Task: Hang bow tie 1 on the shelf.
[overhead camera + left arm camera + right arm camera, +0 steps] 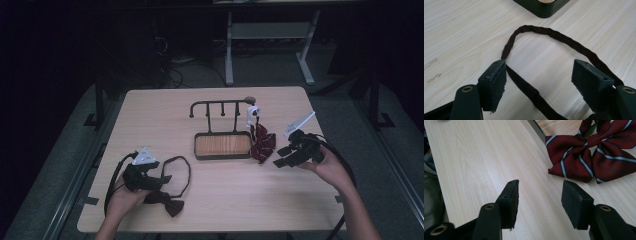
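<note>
A dark bow tie (168, 203) lies near the table's front left, and its thin strap (181, 167) makes a loop on the wood. My left gripper (159, 186) rests over it, open. In the left gripper view the strap (554, 33) runs on the table between the parted jaws of the left gripper (539, 63), and the pads do not press on it. A dark red striped bow tie (262, 142) lies by the tray's right end, with a white band up at the rack. My right gripper (281, 156) is open just right of it. In the right gripper view the red bow tie (584, 157) lies beyond the right gripper (540, 183), whose jaws hold nothing.
A dark metal rack with hooks (220, 103) rises behind a small wood-bottomed tray (196, 146) at the table's middle. The tray's corner (541, 8) is just beyond the strap loop. Past the table's far edge are a desk frame (229, 50) and cables on the floor.
</note>
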The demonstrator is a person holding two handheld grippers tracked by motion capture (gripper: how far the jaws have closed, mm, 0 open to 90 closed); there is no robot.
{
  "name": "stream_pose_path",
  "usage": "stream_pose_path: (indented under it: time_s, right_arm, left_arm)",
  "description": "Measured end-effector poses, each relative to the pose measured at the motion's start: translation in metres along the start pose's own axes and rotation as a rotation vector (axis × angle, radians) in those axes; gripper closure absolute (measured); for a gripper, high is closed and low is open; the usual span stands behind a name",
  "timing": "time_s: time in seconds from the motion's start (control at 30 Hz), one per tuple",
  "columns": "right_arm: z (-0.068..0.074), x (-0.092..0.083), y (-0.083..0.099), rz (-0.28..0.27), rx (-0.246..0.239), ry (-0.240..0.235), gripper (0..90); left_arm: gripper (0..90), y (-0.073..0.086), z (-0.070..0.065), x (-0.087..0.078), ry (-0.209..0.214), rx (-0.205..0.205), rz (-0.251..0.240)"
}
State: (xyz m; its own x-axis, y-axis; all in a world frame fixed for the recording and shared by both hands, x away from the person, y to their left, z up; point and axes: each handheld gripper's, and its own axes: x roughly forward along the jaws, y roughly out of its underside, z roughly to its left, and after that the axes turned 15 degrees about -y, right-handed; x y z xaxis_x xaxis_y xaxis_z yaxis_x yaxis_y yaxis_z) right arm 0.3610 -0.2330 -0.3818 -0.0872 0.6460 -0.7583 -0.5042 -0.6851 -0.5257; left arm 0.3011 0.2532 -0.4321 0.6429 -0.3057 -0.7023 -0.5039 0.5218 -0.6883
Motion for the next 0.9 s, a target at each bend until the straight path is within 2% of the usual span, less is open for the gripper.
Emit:
stream_pose_path:
  time_s: [0.3,0.4,0.5,0.57,0.63,0.8,0.9]
  right_arm:
    - [0.005,0.011,0.012,0.024,-0.002,0.008,46.6]
    - [0.006,0.014,0.015,0.022,-0.005,0.004,46.5]
    - [0.010,0.017,0.018,0.021,-0.005,0.004,46.0]
    - [0.011,0.019,0.020,0.024,-0.006,0.002,45.9]
    - [0.013,0.021,0.023,0.025,-0.004,0.007,45.8]
    - [0.015,0.026,0.028,0.022,-0.008,0.008,45.0]
    - [0.016,0.026,0.029,0.037,-0.003,0.024,43.9]
  left_arm:
    - [28.5,-0.002,-0.001,0.001,0.001,0.018,0.007]
    - [28.5,-0.002,-0.001,0.001,0.000,0.013,0.013]
    - [28.6,-0.003,0.000,0.002,-0.009,0.031,0.012]
    - [29.0,-0.005,0.000,0.001,-0.007,0.030,0.014]
    - [29.8,-0.006,0.001,0.001,-0.009,0.038,0.007]
    - [35.4,-0.011,0.003,0.004,0.007,0.043,0.040]
    - [39.1,-0.015,0.005,0.006,0.001,0.049,0.047]
